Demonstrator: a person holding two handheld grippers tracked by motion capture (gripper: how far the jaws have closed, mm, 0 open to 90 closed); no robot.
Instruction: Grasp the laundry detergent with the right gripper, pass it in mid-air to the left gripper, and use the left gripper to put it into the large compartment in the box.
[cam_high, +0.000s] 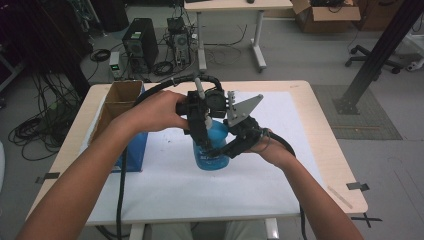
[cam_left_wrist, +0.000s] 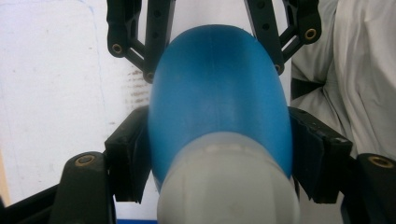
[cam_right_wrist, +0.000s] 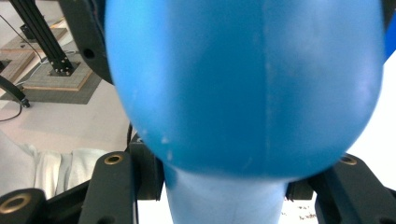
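Observation:
A blue plastic bottle (cam_high: 210, 153) stands on the white mat (cam_high: 280, 155) at the middle of the table. My left gripper (cam_high: 204, 137) comes down on it from above. In the left gripper view the bottle (cam_left_wrist: 219, 93) has a white cap (cam_left_wrist: 229, 186) close to the camera, and both black pads (cam_left_wrist: 128, 156) press against its sides, so the left gripper (cam_left_wrist: 219, 156) is shut on it. My right gripper (cam_high: 226, 148) reaches in from the right. In the right gripper view its jaws (cam_right_wrist: 224, 186) are shut on a narrower part of the bottle (cam_right_wrist: 243, 84).
An open cardboard box (cam_high: 120, 100) sits at the table's left edge, with a blue box (cam_high: 134, 149) beside it under my left forearm. Cables trail from both grippers toward me. Beyond the table's far edge are a computer tower (cam_high: 141, 45) and another desk.

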